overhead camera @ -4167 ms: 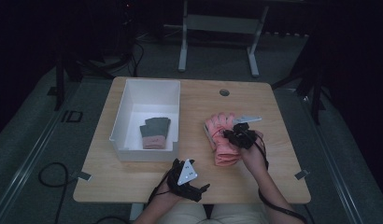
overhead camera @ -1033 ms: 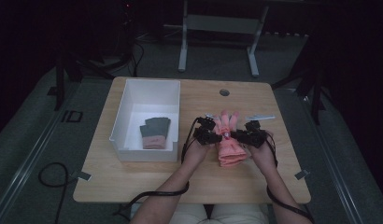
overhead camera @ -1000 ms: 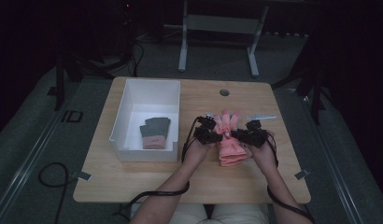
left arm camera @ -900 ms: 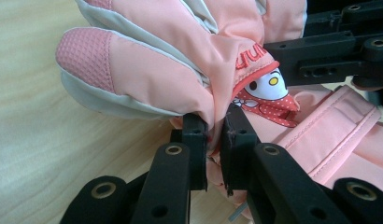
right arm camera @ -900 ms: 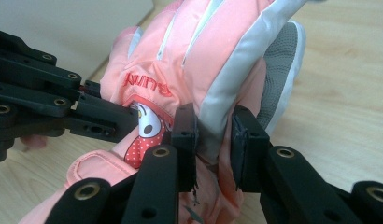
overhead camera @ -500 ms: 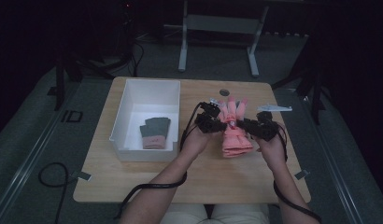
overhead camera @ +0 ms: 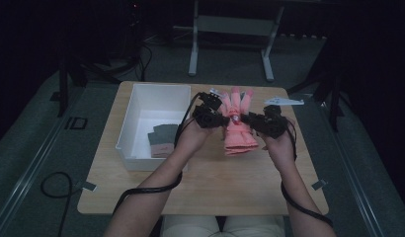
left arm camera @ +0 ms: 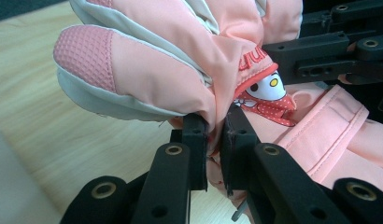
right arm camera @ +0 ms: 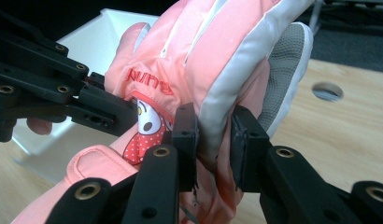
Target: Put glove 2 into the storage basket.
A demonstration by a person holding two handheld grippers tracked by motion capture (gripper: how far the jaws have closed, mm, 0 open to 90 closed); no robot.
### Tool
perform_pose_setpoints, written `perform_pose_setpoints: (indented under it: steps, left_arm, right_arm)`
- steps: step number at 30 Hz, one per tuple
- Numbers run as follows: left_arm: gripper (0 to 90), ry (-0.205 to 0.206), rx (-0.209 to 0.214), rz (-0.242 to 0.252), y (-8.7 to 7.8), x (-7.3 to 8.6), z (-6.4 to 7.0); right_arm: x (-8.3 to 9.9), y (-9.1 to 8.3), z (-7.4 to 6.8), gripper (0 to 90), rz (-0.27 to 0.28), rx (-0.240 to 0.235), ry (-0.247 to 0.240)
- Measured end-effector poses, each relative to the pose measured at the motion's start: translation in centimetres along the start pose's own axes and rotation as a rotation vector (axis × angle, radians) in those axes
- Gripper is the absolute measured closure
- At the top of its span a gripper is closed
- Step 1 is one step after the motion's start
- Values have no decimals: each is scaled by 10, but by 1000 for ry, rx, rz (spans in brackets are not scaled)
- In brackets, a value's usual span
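Observation:
A pink padded glove (overhead camera: 236, 126) with white trim and a cartoon patch (left arm camera: 266, 93) hangs above the wooden table (overhead camera: 205, 187), held between both hands. My left gripper (overhead camera: 216, 116) pinches its left edge; in the left gripper view the jaws are shut on the pink fabric (left arm camera: 214, 135). My right gripper (overhead camera: 255, 123) clamps the opposite edge, its jaws shut on the white-trimmed side (right arm camera: 213, 135). The glove's fingers (overhead camera: 237, 96) point away from the person and the cuff (overhead camera: 239, 147) hangs toward them.
A white bin (overhead camera: 136, 123) stands at the table's left, holding folded dark and pink items (overhead camera: 163, 140). A round hole (right arm camera: 327, 91) sits in the tabletop at the far side. A pale flat piece (overhead camera: 283, 101) lies at the back right.
Both grippers have lifted the glove off the table and carried it slightly away from the person. Earlier the left gripper rested near the front edge, apart from the glove.

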State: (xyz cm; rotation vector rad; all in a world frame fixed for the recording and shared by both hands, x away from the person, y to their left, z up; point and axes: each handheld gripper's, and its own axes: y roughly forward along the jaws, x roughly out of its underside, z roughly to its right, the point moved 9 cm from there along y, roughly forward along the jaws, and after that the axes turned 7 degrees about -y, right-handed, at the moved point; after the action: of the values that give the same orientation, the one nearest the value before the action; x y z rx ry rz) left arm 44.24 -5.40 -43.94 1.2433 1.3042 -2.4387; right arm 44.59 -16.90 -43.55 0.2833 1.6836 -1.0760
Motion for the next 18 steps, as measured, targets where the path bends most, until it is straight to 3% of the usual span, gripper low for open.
perform_pose_setpoints:
  steps: [9, 18]
  left_arm:
    - [818, 23, -59, 16, -45, -9, -19]
    - [818, 10, -100, 24, -73, -8, -37]
  right_arm:
    - [-36, 8, -30, 739, 51, -28, -24]
    - [-58, 22, -54, 739, 58, -53, -36]
